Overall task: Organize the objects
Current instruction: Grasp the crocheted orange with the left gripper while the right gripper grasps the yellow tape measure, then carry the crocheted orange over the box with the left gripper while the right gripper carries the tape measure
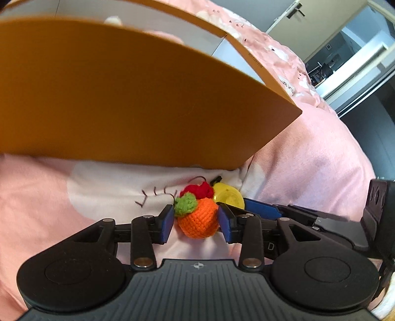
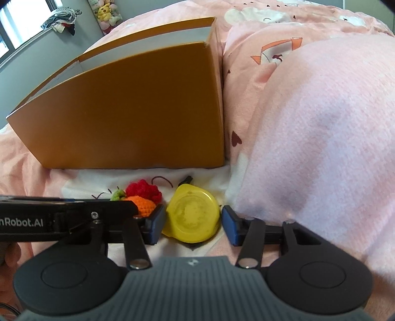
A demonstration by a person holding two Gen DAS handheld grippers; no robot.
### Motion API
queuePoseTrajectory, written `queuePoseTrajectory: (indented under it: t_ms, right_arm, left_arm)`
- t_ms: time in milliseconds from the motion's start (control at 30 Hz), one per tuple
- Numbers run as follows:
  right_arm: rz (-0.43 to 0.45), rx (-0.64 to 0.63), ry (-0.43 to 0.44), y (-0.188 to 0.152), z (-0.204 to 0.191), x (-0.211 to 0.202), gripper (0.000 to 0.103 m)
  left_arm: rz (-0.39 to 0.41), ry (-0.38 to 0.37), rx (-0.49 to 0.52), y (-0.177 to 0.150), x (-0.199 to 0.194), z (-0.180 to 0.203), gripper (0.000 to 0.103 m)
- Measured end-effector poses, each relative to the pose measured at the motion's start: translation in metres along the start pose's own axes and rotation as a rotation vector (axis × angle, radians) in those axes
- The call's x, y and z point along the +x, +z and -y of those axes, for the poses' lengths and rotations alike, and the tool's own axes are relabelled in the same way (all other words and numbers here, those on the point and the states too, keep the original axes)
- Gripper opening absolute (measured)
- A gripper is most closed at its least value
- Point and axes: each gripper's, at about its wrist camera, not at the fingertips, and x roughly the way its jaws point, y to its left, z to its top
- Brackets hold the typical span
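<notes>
One crocheted orange fruit (image 1: 198, 222), green-topped, sits between the left gripper (image 1: 196, 224) pads, contact unclear; one yellow tape measure (image 2: 193, 217) between the right gripper (image 2: 193, 226), gap visible; one red crochet piece (image 2: 143, 190); one orange box (image 2: 128, 108).

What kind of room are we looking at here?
Most likely a bedroom. Everything sits on a soft pink duvet printed with cartoon figures, plush toys are stacked in a far corner, and clothes lie heaped on a ledge by a window.
</notes>
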Motion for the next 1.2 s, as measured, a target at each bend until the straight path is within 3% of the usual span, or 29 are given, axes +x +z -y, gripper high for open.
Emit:
queuePoseTrajectory:
  t_ms: [300, 400, 600, 733, 800, 1000, 1200]
  right_arm:
    - [-0.013, 0.008, 0.009, -0.002, -0.004, 0.003, 0.051]
    - [-0.014, 0.003, 0.006, -0.004, -0.007, 0.003, 0.05]
    - [-0.005, -0.002, 0.009, -0.007, -0.014, -0.002, 0.042]
    - [-0.004, -0.029, -0.015, -0.008, -0.023, -0.003, 0.045]
    - [-0.007, -0.058, -0.025, -0.007, -0.031, -0.002, 0.054]
    - [-0.031, -0.139, -0.085, -0.005, -0.05, 0.009, 0.06]
    - [-0.044, -0.135, -0.08, -0.012, -0.055, 0.01, 0.061]
  left_arm:
    - [-0.073, -0.108, -0.201, 0.001, 0.023, -0.026, 0.049]
    - [-0.069, -0.102, -0.194, 0.001, 0.021, -0.023, 0.047]
    - [-0.034, 0.033, -0.051, 0.001, -0.002, -0.003, 0.047]
    - [0.02, 0.174, 0.06, 0.0, -0.022, 0.008, 0.047]
    - [0.036, 0.225, 0.091, 0.001, -0.026, 0.01, 0.047]
    - [0.012, 0.234, 0.059, -0.001, -0.018, 0.0, 0.047]
    - [0.001, 0.225, 0.045, -0.006, -0.012, -0.004, 0.047]
